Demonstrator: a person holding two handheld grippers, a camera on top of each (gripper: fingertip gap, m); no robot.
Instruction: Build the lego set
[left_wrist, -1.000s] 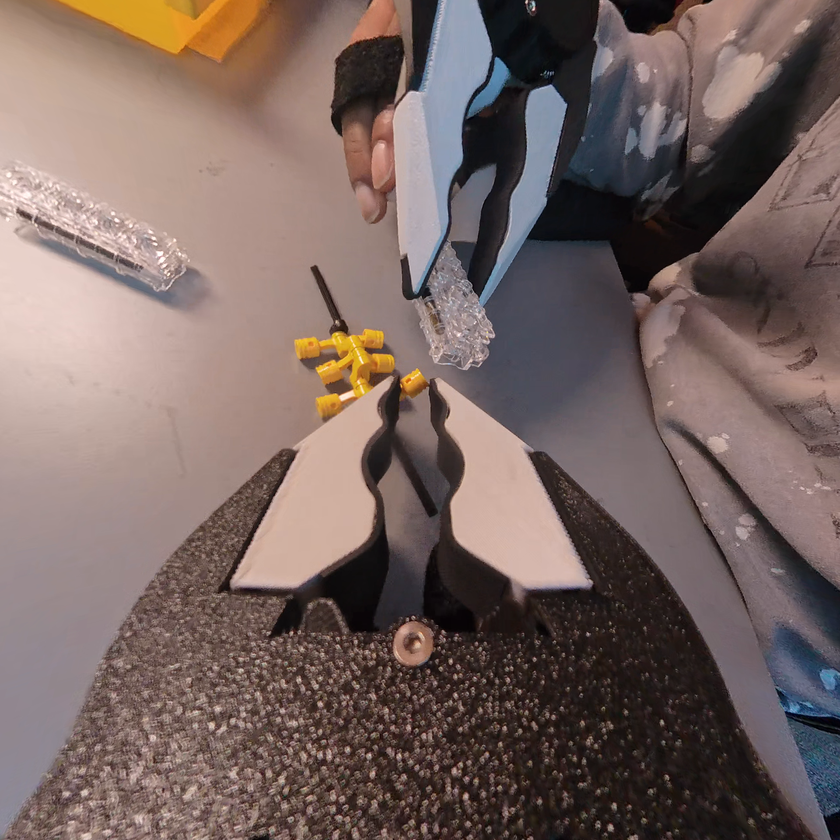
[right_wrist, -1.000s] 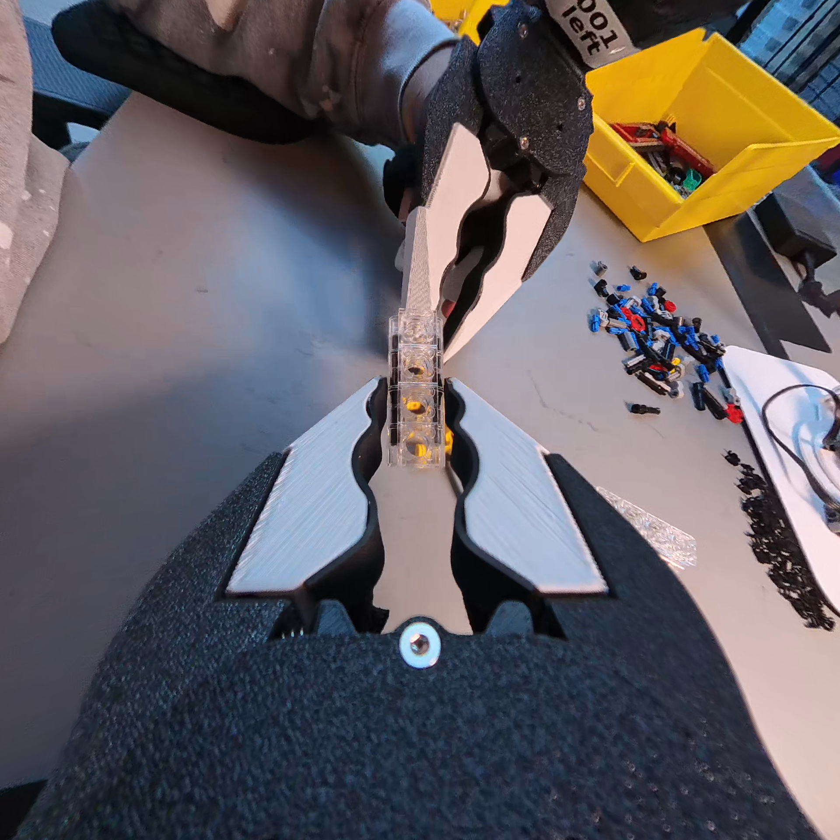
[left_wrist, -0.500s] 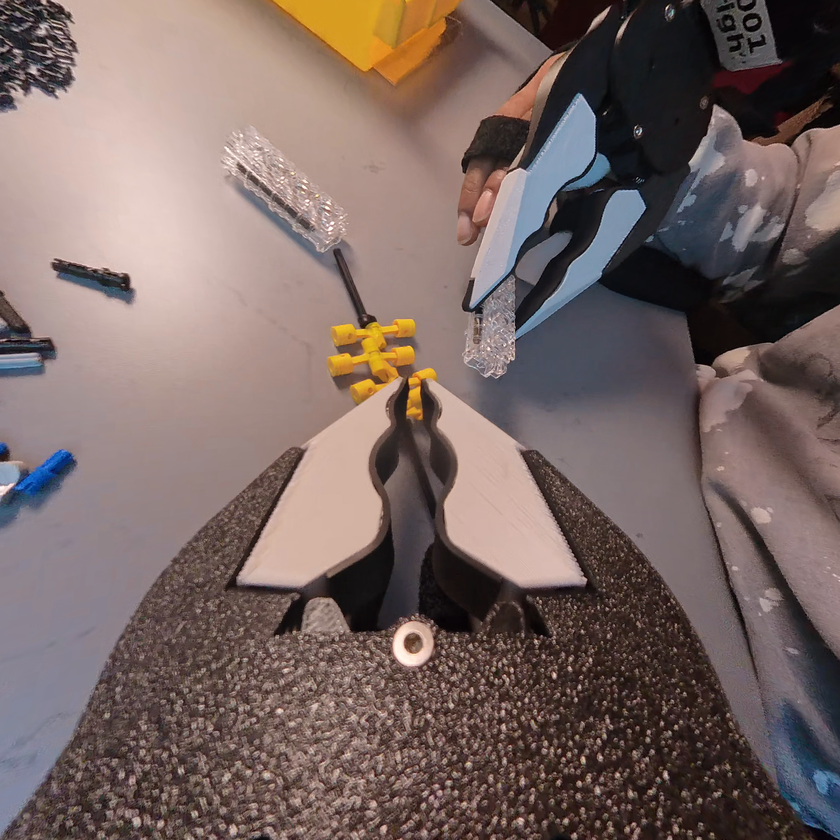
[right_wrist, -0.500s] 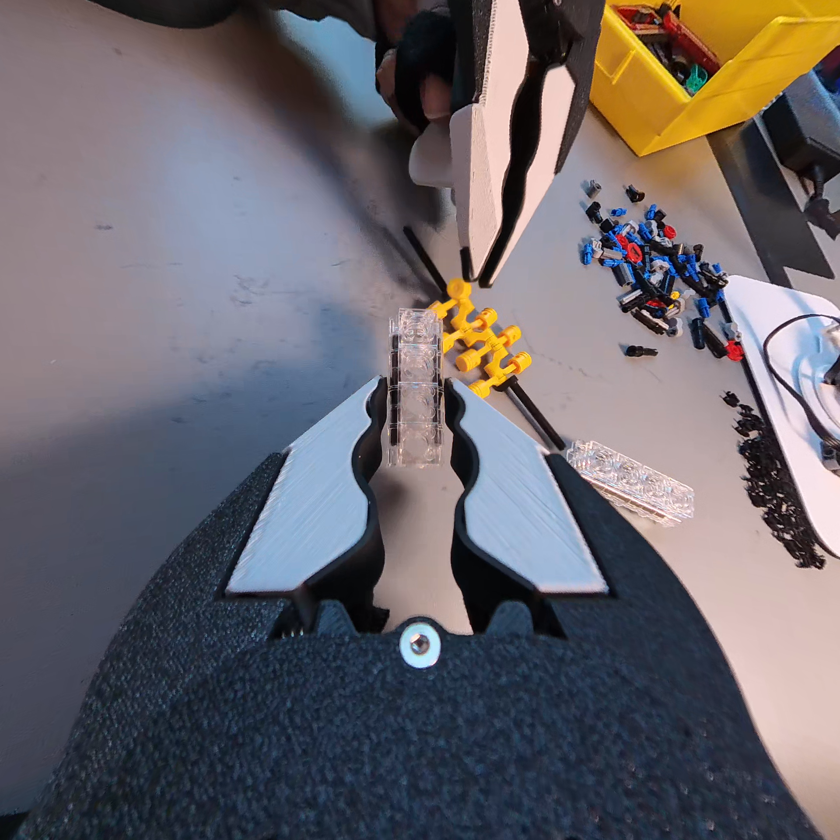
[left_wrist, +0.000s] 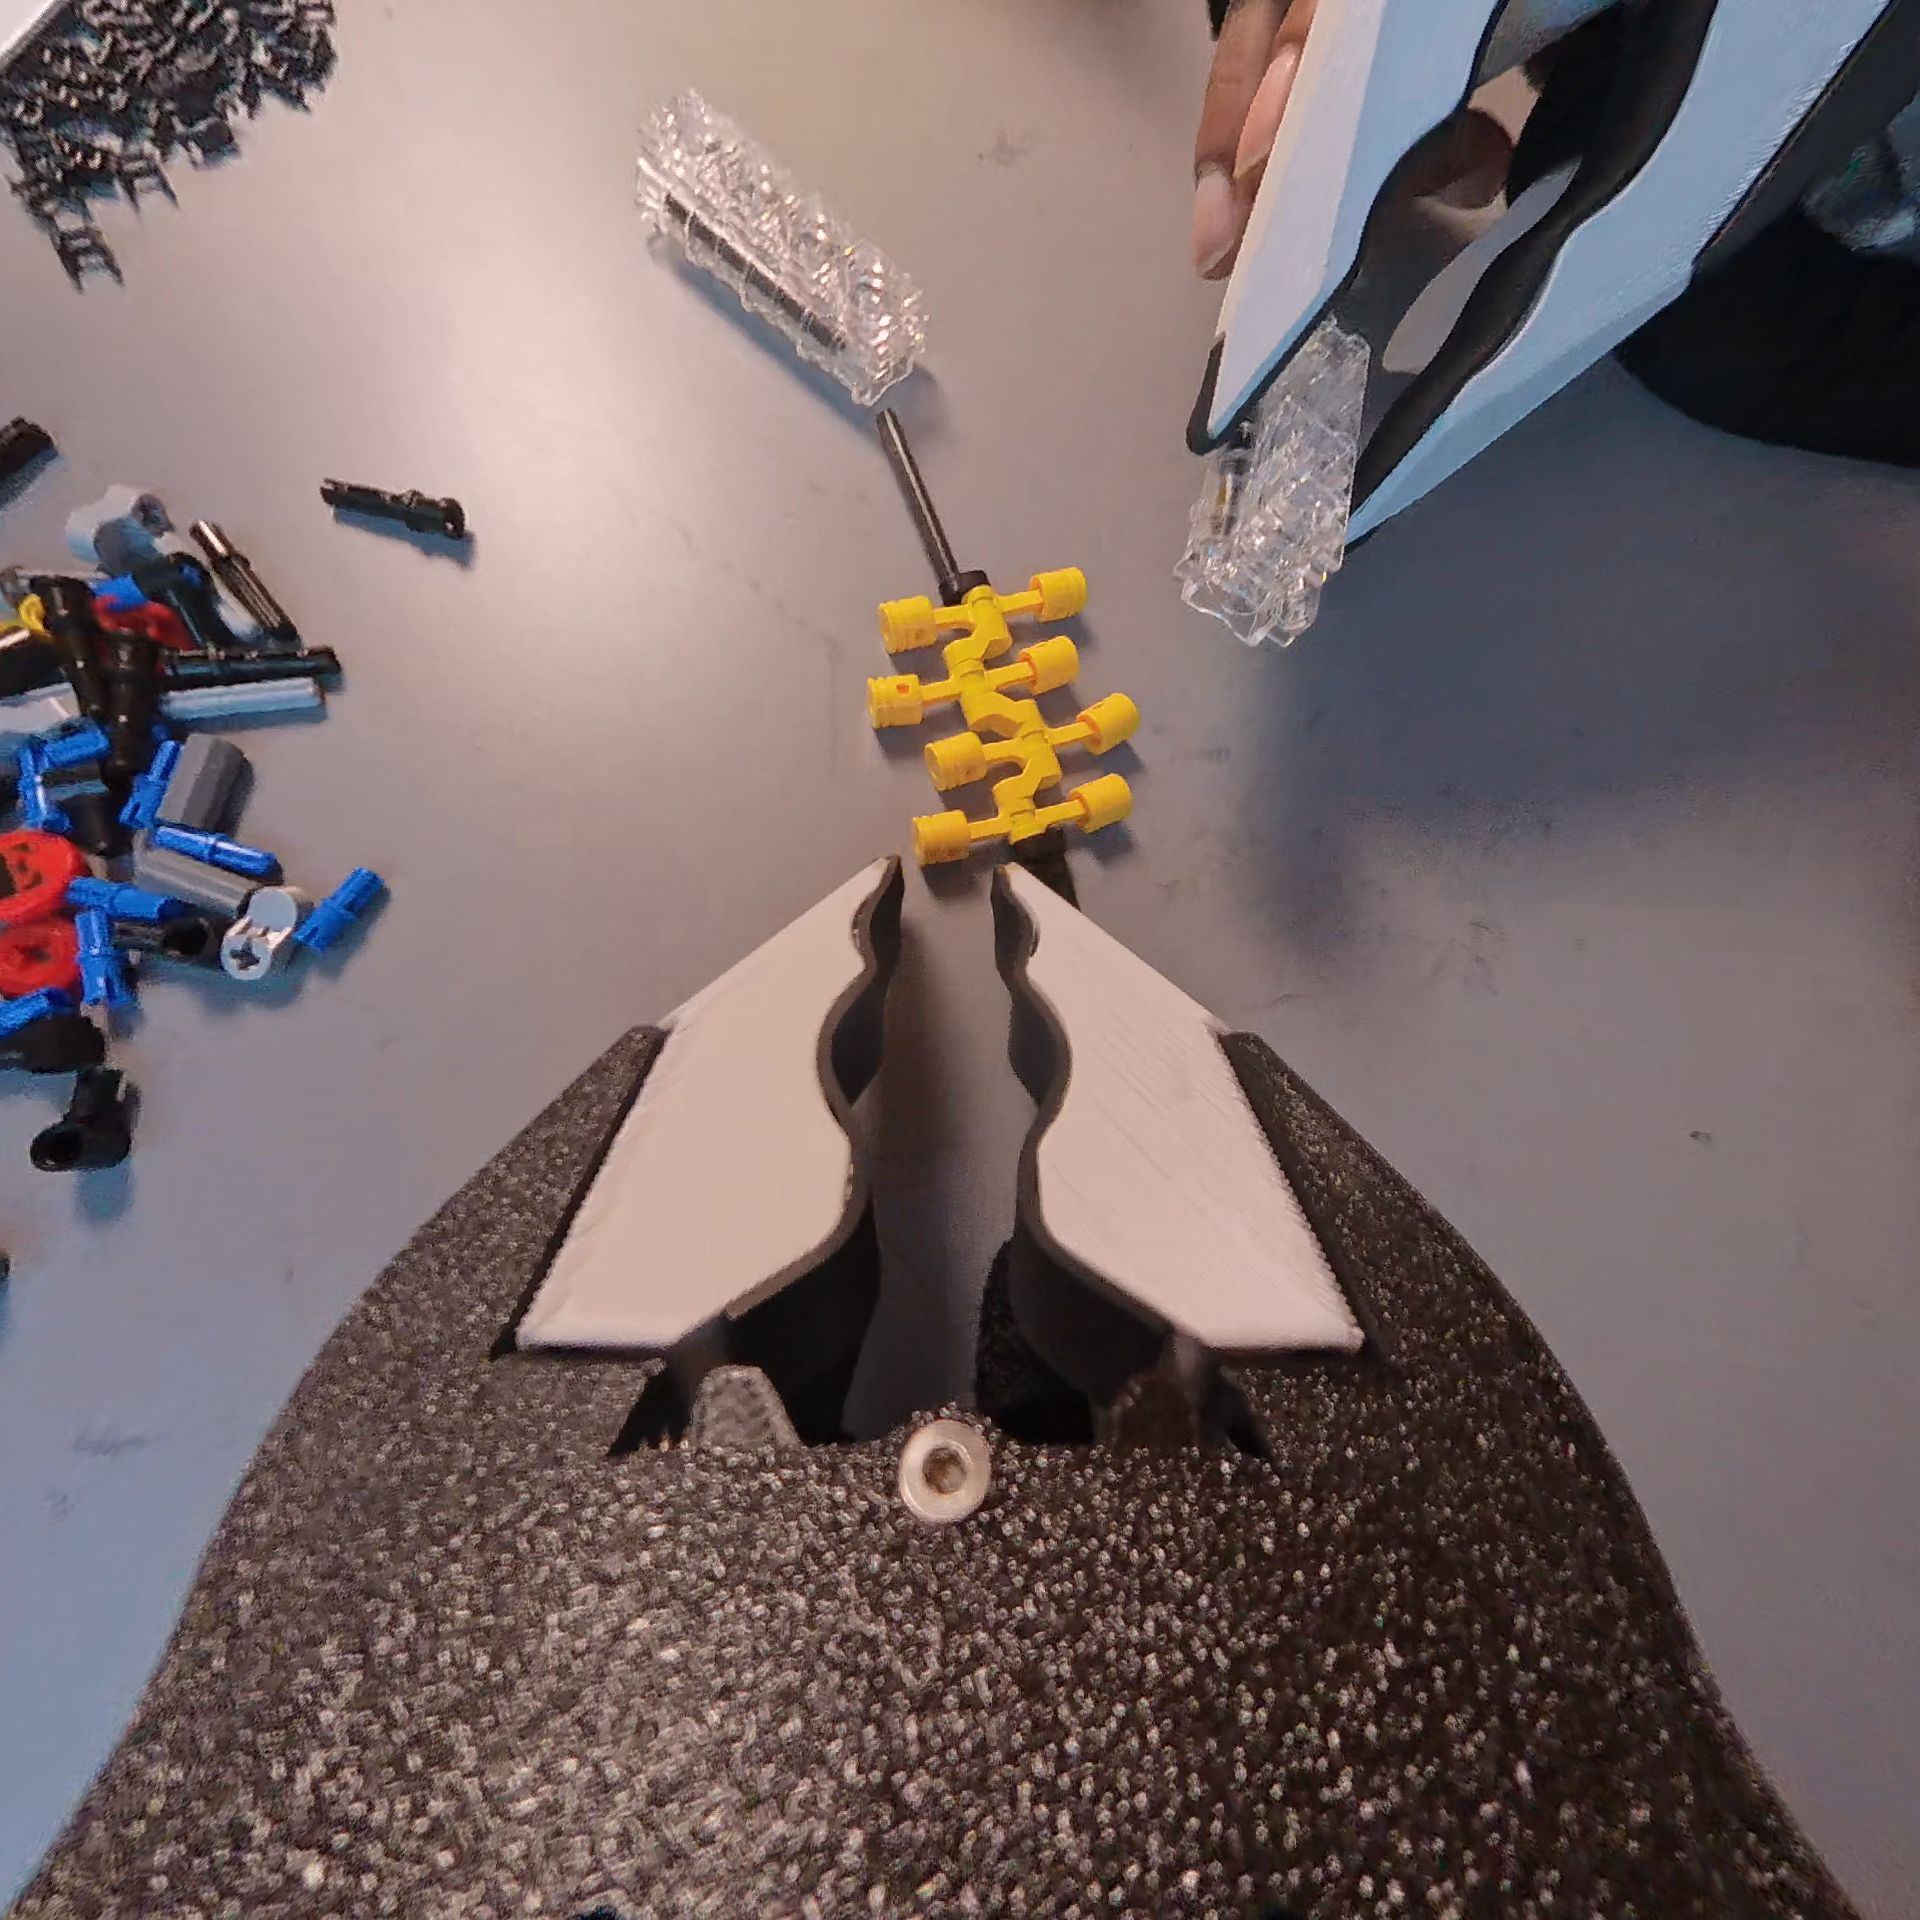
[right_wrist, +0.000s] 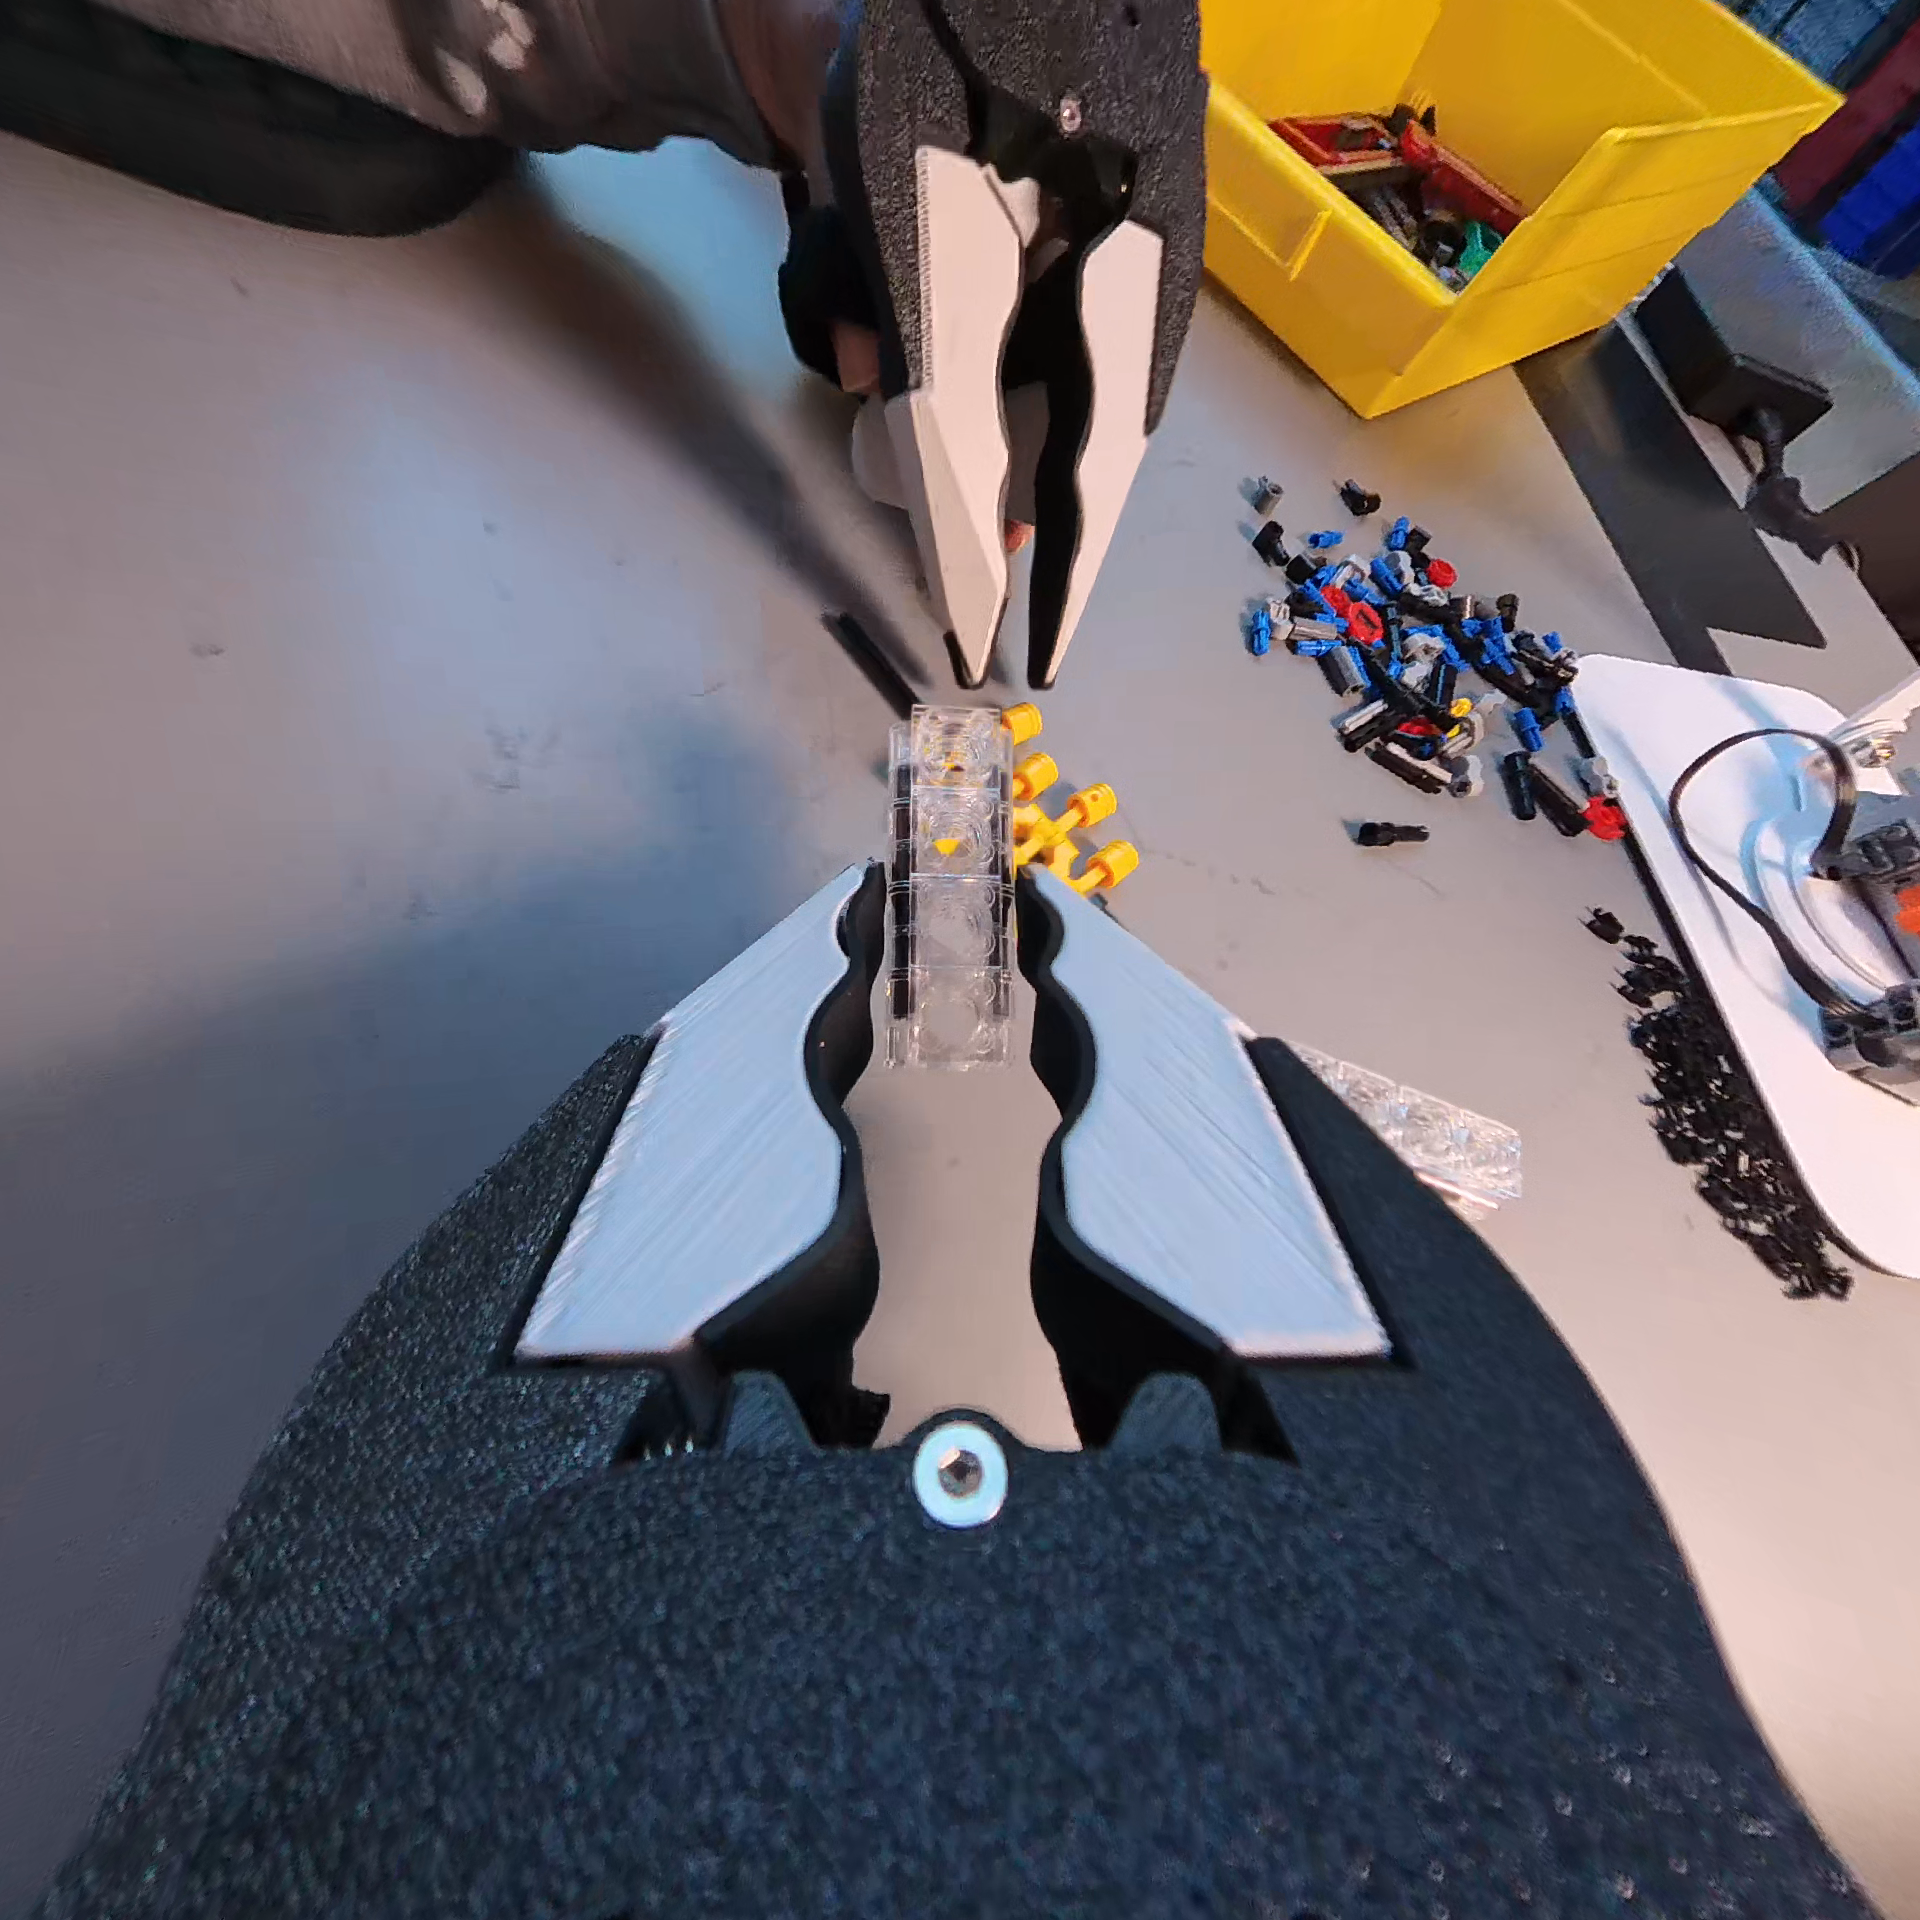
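Note:
A yellow piston assembly (left_wrist: 1003, 717) on a black axle (left_wrist: 920, 499) lies on the grey table (left_wrist: 1507, 935). My left gripper (left_wrist: 948, 878) is open and empty, its tips just short of the assembly's near end. In the right wrist view the left gripper (right_wrist: 1008, 681) points down at the table beside the assembly (right_wrist: 1075, 821). My right gripper (right_wrist: 948, 878) is shut on a clear block (right_wrist: 948, 935) held over the assembly's left side. The left wrist view shows the right gripper (left_wrist: 1283, 488) holding this block (left_wrist: 1262, 561) above the table. A second clear block (left_wrist: 779, 244) lies beyond the axle.
A pile of small blue, black, red and grey parts (left_wrist: 125, 810) lies at the left, with a loose black pin (left_wrist: 395, 509). A yellow bin (right_wrist: 1507, 208) stands at the back. A white plate (right_wrist: 1714, 831) with a wired part and a heap of black pieces (right_wrist: 1714, 1132) is at the right.
My left gripper has opened and let go of the black axle; the yellow assembly now lies on the table. My right gripper still holds the clear block, now closer above the assembly.

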